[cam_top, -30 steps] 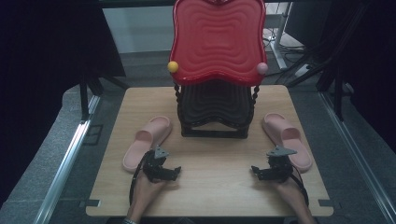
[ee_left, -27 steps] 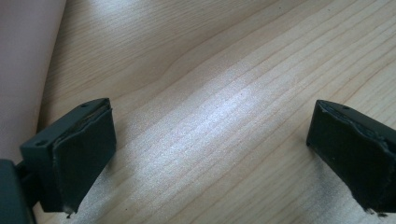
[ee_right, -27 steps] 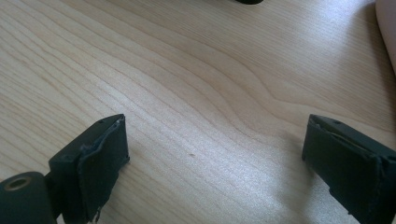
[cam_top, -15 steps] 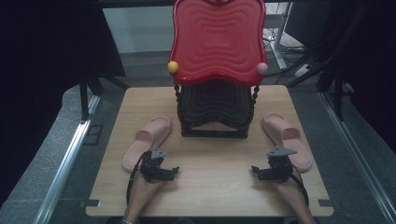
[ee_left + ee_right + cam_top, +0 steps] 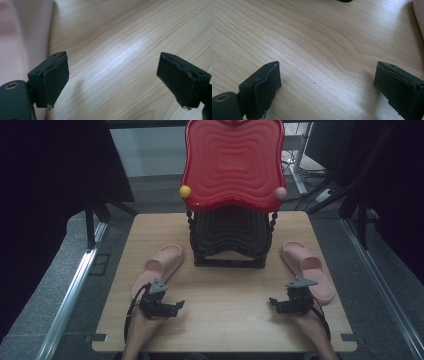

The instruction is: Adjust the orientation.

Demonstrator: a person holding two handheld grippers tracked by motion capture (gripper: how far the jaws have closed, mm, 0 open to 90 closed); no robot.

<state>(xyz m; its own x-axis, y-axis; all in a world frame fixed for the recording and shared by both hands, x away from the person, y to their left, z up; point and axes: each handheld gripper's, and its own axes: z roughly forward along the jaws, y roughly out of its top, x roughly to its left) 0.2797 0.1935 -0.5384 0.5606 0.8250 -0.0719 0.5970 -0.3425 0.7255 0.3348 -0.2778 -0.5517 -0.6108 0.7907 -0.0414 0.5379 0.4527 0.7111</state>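
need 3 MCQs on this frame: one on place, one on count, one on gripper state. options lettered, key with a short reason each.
1. Where does the left slipper lie relative to the rack?
A. on its top tray
B. on the table, to the rack's left
C. under the rack

2. How many pink slippers are on the table?
A. one
B. two
C. three

3. What is between the left gripper's jaws?
A. a slipper
B. a ball
C. nothing, only bare wood behind

Key:
1 B: the high view shows it flat on the wood, left of the rack.
2 B: one on each side, the right slipper being the second.
3 C: the left gripper view shows the jaws apart with nothing between them; they have just been closing a little.
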